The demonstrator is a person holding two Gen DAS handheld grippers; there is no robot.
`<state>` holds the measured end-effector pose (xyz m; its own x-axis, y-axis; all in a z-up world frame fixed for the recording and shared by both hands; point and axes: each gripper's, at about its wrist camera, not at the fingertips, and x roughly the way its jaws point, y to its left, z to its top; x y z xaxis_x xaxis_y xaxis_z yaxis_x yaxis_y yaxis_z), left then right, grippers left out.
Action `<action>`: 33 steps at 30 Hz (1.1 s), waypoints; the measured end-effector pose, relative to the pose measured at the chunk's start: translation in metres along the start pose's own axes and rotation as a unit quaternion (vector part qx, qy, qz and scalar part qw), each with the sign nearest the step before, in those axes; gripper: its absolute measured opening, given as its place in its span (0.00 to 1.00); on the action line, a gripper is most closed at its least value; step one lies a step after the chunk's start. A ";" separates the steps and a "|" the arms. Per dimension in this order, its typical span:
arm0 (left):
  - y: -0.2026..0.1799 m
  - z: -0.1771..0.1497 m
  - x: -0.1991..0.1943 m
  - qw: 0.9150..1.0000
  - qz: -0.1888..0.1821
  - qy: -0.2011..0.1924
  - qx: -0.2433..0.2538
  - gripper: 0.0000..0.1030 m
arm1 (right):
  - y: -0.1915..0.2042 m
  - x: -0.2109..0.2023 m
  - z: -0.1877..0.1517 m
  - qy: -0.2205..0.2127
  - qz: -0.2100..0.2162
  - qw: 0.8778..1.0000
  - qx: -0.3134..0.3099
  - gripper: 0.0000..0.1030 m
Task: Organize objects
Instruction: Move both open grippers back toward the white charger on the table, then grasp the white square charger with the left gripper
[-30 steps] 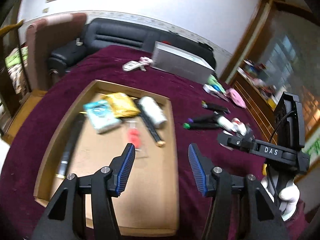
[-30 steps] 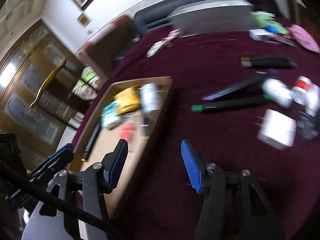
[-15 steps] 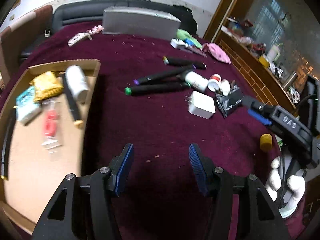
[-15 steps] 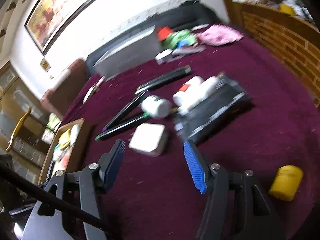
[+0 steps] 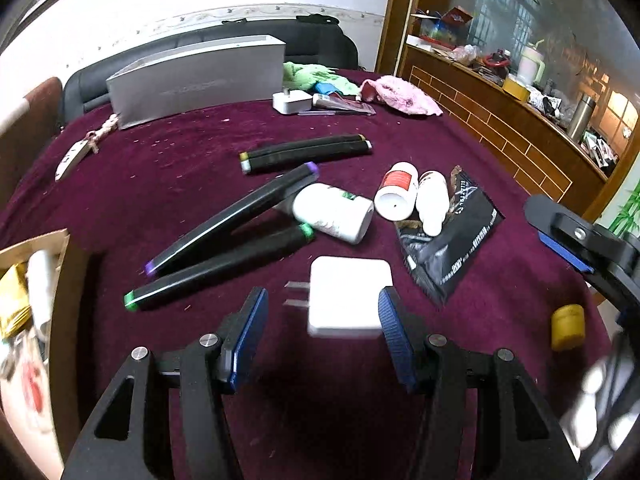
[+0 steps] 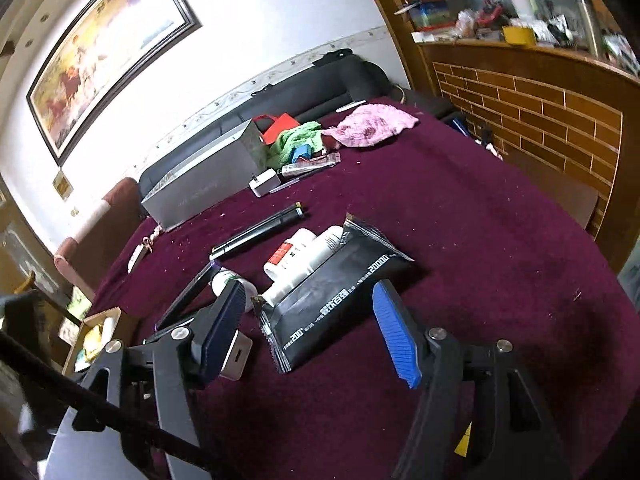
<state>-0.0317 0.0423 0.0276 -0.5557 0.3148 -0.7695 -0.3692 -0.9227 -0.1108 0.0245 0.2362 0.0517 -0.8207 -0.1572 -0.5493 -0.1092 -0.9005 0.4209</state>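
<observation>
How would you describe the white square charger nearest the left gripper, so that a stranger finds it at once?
On the dark red tablecloth, look just ahead of the left gripper. The white square plastic charger lies flat there, below the white bottle. Only it shows two metal prongs pointing toward the green-tipped black marker.

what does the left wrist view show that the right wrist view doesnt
Only the left wrist view shows the yellow cap on the cloth, the green-tipped marker in full, and the left gripper, open around the near white charger without pressing it.

Only the right wrist view shows the framed painting, the red bag, and the right gripper, whose jaws have just been opening, straddling the black pouch.

Both show the charger, pouch, white bottles, grey box and pink cloth.
</observation>
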 end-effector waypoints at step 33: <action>-0.002 -0.040 -0.016 0.999 0.008 0.030 0.028 0.48 | 0.006 0.009 -0.008 0.016 -0.040 0.999 -0.028 0.67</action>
<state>0.0079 0.0298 0.0148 -0.5174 0.2845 -0.8071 -0.4022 -0.9133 -0.0641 0.0211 0.2267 0.0438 -0.7916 -0.0959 -0.6035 -0.1416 -0.9319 0.3339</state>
